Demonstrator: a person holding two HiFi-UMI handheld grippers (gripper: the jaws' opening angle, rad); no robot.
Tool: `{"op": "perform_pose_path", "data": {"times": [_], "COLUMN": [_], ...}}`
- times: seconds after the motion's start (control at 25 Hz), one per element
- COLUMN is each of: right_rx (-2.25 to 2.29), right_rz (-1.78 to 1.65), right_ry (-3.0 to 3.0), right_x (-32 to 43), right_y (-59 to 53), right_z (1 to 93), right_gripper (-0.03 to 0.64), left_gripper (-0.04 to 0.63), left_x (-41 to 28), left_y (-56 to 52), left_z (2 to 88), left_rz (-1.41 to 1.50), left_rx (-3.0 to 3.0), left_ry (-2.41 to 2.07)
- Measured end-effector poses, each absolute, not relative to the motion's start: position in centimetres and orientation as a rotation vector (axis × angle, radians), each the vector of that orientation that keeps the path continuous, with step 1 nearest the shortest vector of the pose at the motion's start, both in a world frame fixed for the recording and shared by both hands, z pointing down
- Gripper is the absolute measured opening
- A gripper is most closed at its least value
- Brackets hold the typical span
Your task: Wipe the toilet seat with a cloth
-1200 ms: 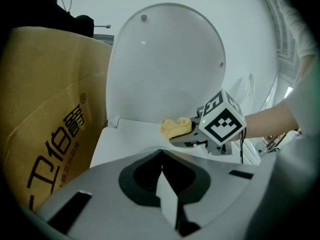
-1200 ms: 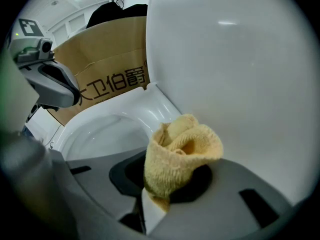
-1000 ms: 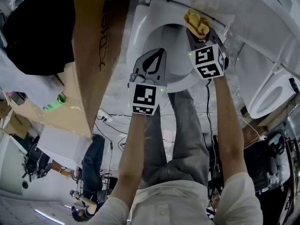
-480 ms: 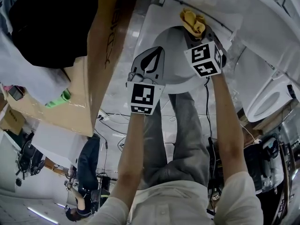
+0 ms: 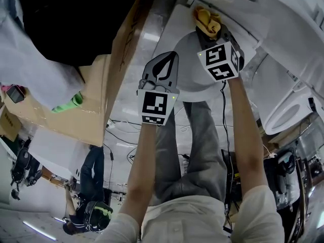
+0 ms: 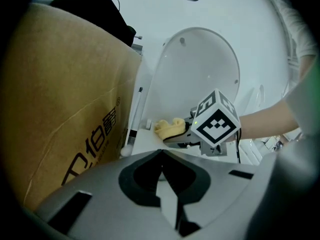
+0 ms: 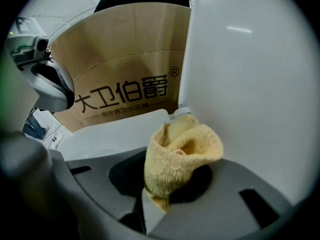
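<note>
Mostly grey mottled floor (image 5: 132, 97) across the middle of the head view, strewn with thin cables (image 5: 121, 128). Down the left side, a tall brown cardboard box (image 5: 104, 75) with dark print, topped by a black bundle (image 5: 71, 19) at upper left. White lid (image 6: 200, 79) raised upright, filling the upper middle of the left gripper view, with the toilet seat (image 5: 174, 29) down beneath it. At the right edge of the head view, another white toilet (image 5: 286, 113). Low in the lower left, a person (image 5: 93, 178) in dark clothes, well apart from all this.

At frame centre, left gripper (image 5: 171, 55), near the front of the seat; jaws shut tight, tip to tip, nothing between them. Higher and to the right, right gripper (image 5: 211, 33), close to the foot of the lid; jaws clamped on a yellow cloth (image 5: 207, 19), bunched and bulging up past the tips. Cloth at the rear of the seat, just beside a small white hinge piece (image 7: 182, 112); seemingly laid on the seat there in the left gripper view, actual contact unclear.
</note>
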State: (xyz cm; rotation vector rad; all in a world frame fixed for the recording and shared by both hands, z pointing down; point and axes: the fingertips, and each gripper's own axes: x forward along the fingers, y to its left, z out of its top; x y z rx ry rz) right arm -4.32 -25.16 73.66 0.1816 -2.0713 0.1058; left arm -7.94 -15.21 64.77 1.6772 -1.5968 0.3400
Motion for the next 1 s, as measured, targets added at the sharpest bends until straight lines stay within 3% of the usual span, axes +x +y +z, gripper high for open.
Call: {"op": "perform_pose_path", "data": {"times": [1.0], "right_rx": [0.101], "right_rz": [0.076], "right_ry": [-2.093], "right_x": [-11.0], "right_y": [-20.2], "right_z": [73.9], "right_gripper": [0.084], "left_gripper": [0.014], "left_x": [-11.4], "left_y": [-11.1], "left_z": [63.9], "left_rz": [0.309], "left_rx": [1.637], "left_ry": [-1.65]}}
